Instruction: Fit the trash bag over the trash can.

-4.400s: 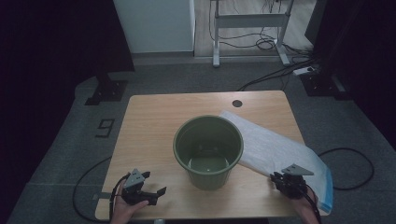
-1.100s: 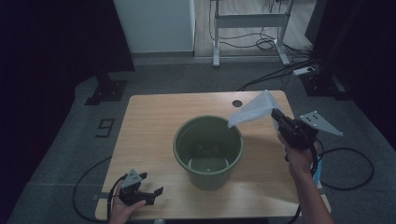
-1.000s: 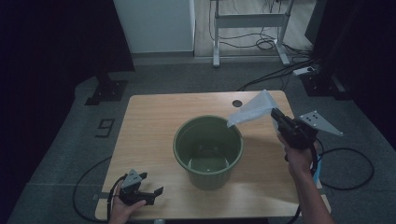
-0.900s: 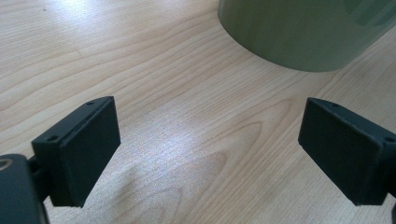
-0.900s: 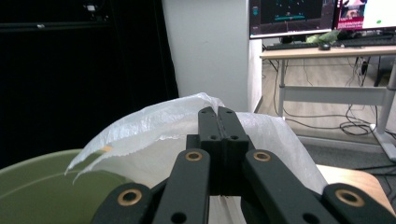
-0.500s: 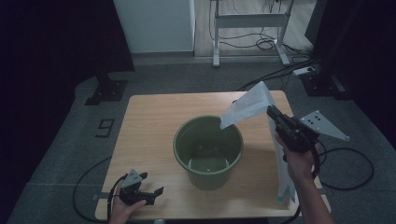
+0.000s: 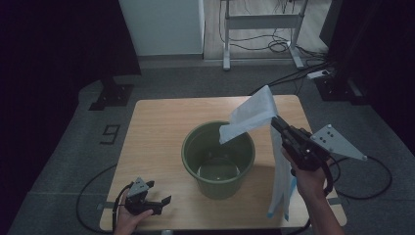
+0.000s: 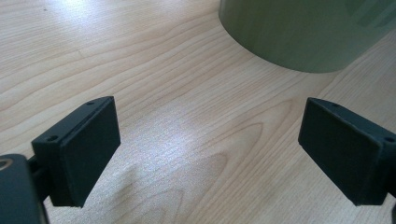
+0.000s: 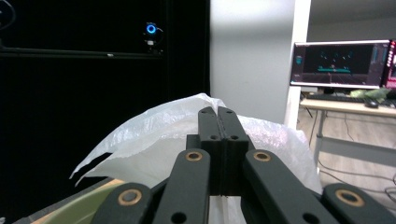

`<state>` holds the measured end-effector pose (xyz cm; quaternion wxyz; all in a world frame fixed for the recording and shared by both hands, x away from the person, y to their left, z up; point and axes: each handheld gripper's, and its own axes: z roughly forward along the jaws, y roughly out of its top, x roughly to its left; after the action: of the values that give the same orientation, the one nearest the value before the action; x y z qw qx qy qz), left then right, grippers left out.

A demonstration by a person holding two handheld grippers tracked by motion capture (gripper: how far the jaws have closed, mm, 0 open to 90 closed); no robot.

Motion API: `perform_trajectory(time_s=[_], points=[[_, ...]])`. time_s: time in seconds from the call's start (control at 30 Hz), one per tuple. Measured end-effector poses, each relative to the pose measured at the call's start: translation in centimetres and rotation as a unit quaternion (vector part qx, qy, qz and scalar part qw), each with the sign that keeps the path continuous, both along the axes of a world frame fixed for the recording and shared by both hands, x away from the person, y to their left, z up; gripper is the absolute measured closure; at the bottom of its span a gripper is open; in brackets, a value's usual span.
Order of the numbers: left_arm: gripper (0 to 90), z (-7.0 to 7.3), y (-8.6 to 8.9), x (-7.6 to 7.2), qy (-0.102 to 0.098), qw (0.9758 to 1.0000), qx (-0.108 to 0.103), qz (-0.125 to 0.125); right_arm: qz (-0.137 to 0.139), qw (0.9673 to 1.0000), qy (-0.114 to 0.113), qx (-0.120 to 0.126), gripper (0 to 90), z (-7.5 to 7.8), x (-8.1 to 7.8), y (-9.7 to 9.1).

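A green bucket [image 7: 219, 159] stands upright in the middle of the wooden table [image 7: 156, 127]. My right gripper [image 7: 275, 122] is lifted above the bucket's right side, shut on a thin white plastic bag [image 7: 252, 115]. One end of the bag sticks up and left over the bucket rim; the rest hangs down [image 7: 280, 186] past the hand. In the right gripper view the jaws are pressed together with the bag [image 9: 154, 140] spread behind them. My left gripper [image 7: 164, 200] rests open at the table's front left, nothing between its pads [image 8: 79, 149], the bucket wall [image 8: 299, 32] just ahead.
Dark floor surrounds the table. A desk frame with cables [image 7: 264, 29] stands behind, and a white cabinet [image 7: 161, 24] sits at the back. A monitor on a desk [image 9: 341, 63] lies farther off in the right gripper view. Each gripper trails a cable off the table's front.
My right gripper has risen and moved left toward the bucket, lifting the bag off the table so it now hangs down. The left gripper has stayed in place.
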<state>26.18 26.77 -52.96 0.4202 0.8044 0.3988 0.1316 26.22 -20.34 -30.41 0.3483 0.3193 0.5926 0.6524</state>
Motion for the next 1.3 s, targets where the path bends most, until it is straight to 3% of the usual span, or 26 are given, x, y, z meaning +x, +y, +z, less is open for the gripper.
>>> perform_trajectory(time_s=[0.2, 0.5, 0.8, 0.97, 1.03, 1.07, 1.3], points=[[5.4, 0.0, 0.1, 0.0, 0.0, 1.0, 0.0, 0.001, 0.011, 0.9999, 0.001, -0.004, 89.0, 0.0, -0.3, 0.5], [5.5, -0.1, 0.0, 0.0, 0.001, 1.0, 0.001, 0.0, 0.037, 0.9985, 0.032, -0.026, 88.9, -3.1, -0.2, 2.2], [5.5, -0.1, -0.1, 0.0, 0.003, 1.0, 0.003, -0.002, 0.075, 0.9913, 0.092, -0.056, 88.9, -7.3, 0.3, 4.8], [5.5, -0.2, -0.1, 0.0, 0.004, 1.0, 0.003, -0.002, 0.102, 0.9839, 0.132, -0.063, 88.0, -9.0, 0.4, 5.4], [5.5, -0.2, -0.1, 0.0, 0.004, 1.0, 0.005, -0.003, 0.114, 0.9817, 0.138, -0.064, 78.9, -9.5, 0.3, 5.5], [5.5, -0.2, -0.1, 0.0, 0.004, 1.0, 0.005, -0.003, 0.113, 0.982, 0.138, -0.062, 69.3, -9.7, 0.0, 5.5], [5.5, -0.2, -0.1, 0.0, 0.004, 1.0, 0.003, -0.001, 0.077, 0.9892, 0.117, -0.043, 41.6, -9.1, -2.4, 3.1]])
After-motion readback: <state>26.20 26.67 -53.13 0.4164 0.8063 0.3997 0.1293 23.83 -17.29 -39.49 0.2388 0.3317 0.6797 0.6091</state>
